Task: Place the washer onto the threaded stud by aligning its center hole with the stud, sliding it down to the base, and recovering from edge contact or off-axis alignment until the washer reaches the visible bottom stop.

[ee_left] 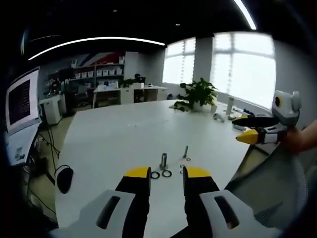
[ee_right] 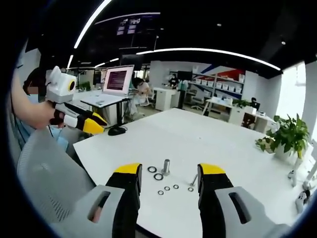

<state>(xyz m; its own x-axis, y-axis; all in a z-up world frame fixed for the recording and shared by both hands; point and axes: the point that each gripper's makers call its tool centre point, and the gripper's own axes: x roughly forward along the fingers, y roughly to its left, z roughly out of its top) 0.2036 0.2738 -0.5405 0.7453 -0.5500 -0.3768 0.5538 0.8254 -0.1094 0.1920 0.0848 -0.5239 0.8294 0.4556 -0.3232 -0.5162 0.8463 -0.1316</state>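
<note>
In the left gripper view, a monitor [ee_left: 22, 101] stands at the far left edge with a black mouse [ee_left: 65, 179] lower down beside it, near the corner of the white table [ee_left: 124, 134]. At the bottom centre the left gripper [ee_left: 167, 173] rises with its yellow-tipped jaws spread and nothing between them; in the gap just ahead of the tips two dark washers [ee_left: 161, 174] lie flat on the table, and the threaded stud [ee_left: 163, 160] stands upright right behind them, bare. A little to the right a bolt [ee_left: 185, 151] leans over some smaller rings too tiny to count. Farther back a potted plant [ee_left: 199, 94] sits near the bright windows, and at the right edge the right gripper [ee_left: 246, 130] comes in, held in a hand, jaws close together, though I cannot tell if they meet. In the right gripper view, the left gripper [ee_right: 96, 124] shows at the upper left above a grey chair back [ee_right: 47, 173]. At the bottom centre the right gripper [ee_right: 169, 176] has its jaws spread, holding nothing. Between and ahead of them stands the stud [ee_right: 166, 166], with two washers [ee_right: 155, 173] lying just to its left and smaller rings [ee_right: 168, 189] nearer the jaws; the bolt [ee_right: 192, 183] lies to their right.
</note>
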